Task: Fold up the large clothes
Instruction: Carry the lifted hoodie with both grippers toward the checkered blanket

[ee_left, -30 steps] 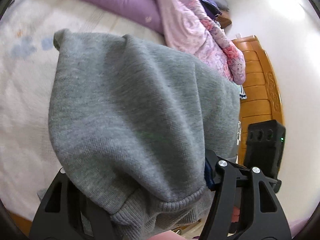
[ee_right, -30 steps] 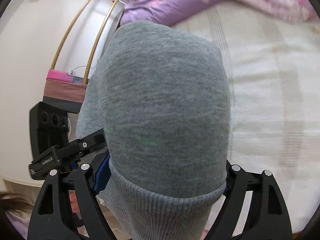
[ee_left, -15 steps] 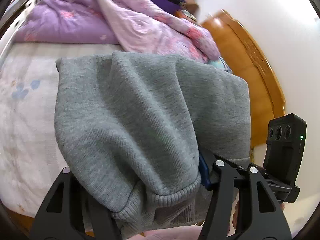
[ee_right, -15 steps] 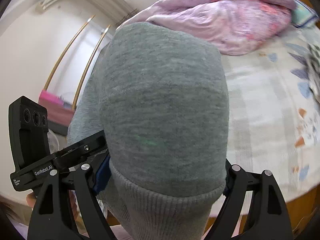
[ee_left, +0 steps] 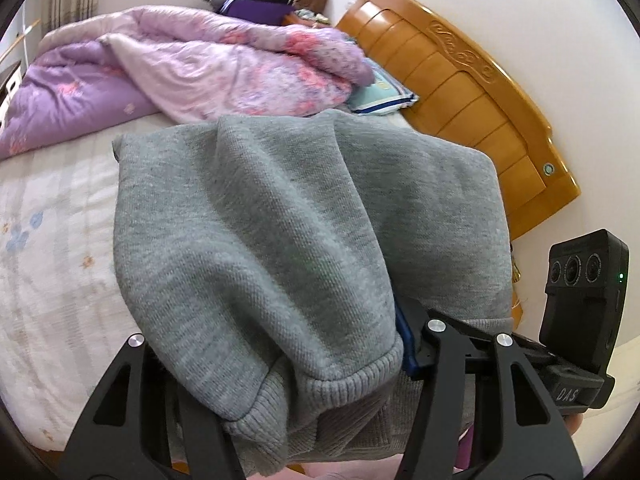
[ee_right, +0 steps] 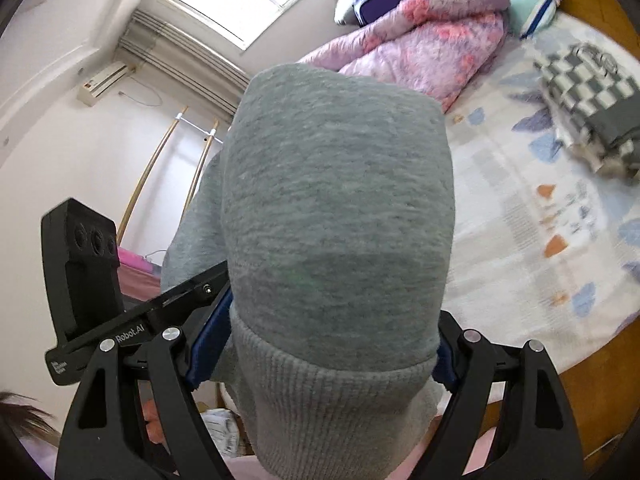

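Note:
A grey knit sweatshirt (ee_left: 288,232) with a ribbed hem hangs folded over both grippers, held above the bed. My left gripper (ee_left: 280,360) is shut on its hem; the cloth hides the fingertips. In the right wrist view the same sweatshirt (ee_right: 336,216) drapes over my right gripper (ee_right: 320,344), which is shut on the ribbed hem. Each view shows the other gripper close beside it: the right one (ee_left: 576,320) at the right, the left one (ee_right: 88,280) at the left.
The bed has a pale patterned sheet (ee_right: 540,240). A pink and purple quilt (ee_left: 200,68) is piled at the far side. A folded checked garment (ee_right: 592,104) lies near the wooden headboard (ee_left: 472,92). A pale blue pillow (ee_left: 380,96) lies by the quilt.
Both grippers have lifted and tilted up with the sweatshirt: the views now show the headboard, window and the far part of the bed. The grips have not changed.

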